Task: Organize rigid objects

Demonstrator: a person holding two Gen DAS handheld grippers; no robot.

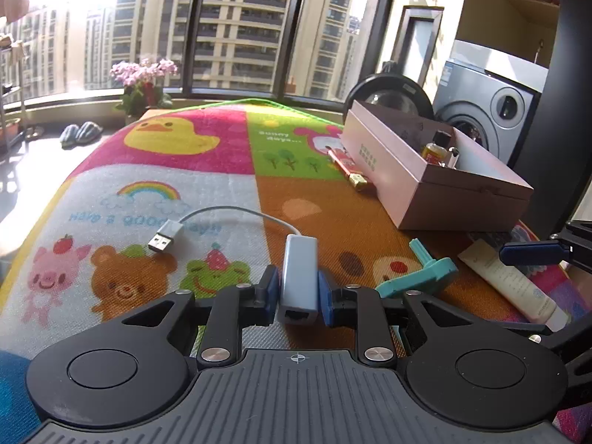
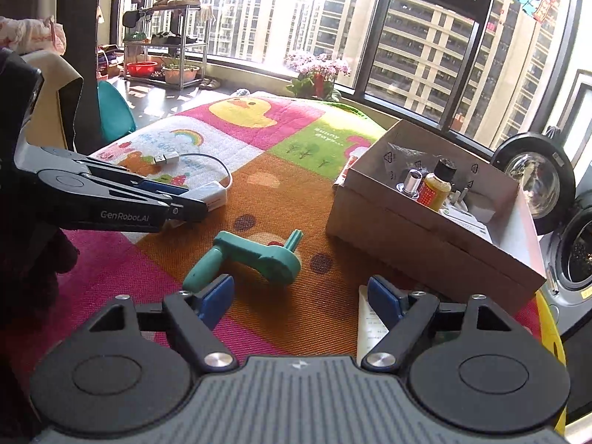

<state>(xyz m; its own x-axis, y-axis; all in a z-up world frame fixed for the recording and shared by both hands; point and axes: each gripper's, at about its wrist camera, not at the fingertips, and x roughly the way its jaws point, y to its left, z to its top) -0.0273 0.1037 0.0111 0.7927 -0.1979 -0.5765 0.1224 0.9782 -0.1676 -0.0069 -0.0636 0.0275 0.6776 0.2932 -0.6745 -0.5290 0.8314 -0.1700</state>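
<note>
My left gripper (image 1: 298, 288) is shut on a white USB network adapter (image 1: 299, 270); its cable loops across the mat to a USB plug (image 1: 165, 236). The right wrist view shows the same left gripper (image 2: 192, 205) gripping the adapter (image 2: 212, 194). My right gripper (image 2: 301, 299) is open and empty, low over the mat, between a teal plastic crank handle (image 2: 259, 255) and a white tube (image 2: 370, 329). One right fingertip (image 1: 529, 253) shows in the left wrist view. A pink cardboard box (image 1: 425, 181) holds a small yellow bottle (image 2: 436, 188) and a metal cylinder (image 2: 410, 183).
A colourful cartoon mat (image 1: 166, 170) covers the table. A red and gold packet (image 1: 349, 168) lies against the box's left side. The teal handle (image 1: 418, 277) and the white tube (image 1: 510, 281) lie right of my left gripper. A washing machine (image 1: 492, 111) stands behind the box.
</note>
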